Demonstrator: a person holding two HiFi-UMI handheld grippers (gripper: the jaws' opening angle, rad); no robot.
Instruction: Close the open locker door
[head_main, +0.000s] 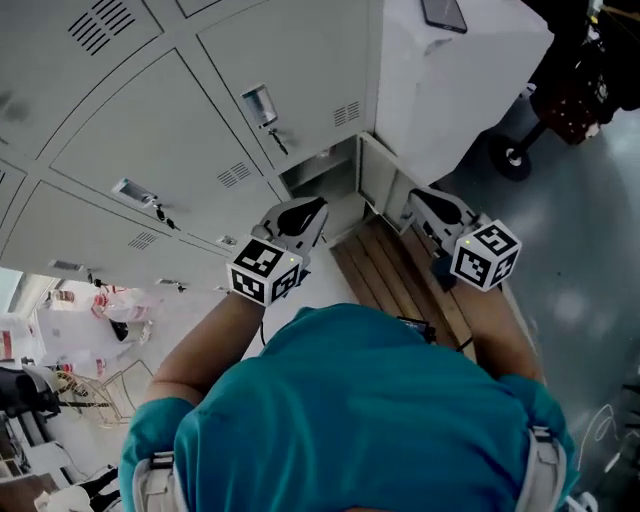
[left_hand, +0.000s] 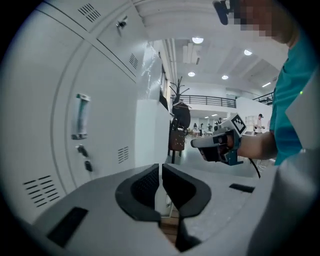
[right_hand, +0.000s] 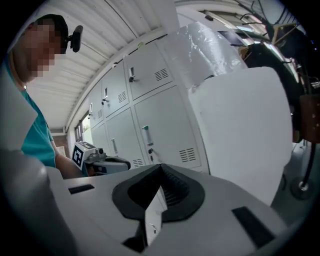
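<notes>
Teal shirt (head_main: 350, 400) fills the lower frame. Count: two grippers, one open locker door (head_main: 378, 182) at frame centre. Both forearms reach forward, near level. Left gripper (head_main: 316, 208): jaws closed, empty, left of door. Right gripper (head_main: 416, 196): jaws together, just right of door.

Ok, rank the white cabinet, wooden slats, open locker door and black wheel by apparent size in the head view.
1. white cabinet, clearly largest.
2-3. wooden slats and open locker door: unsure, the slats are partly covered and the door is seen obliquely.
4. black wheel, smallest.
</notes>
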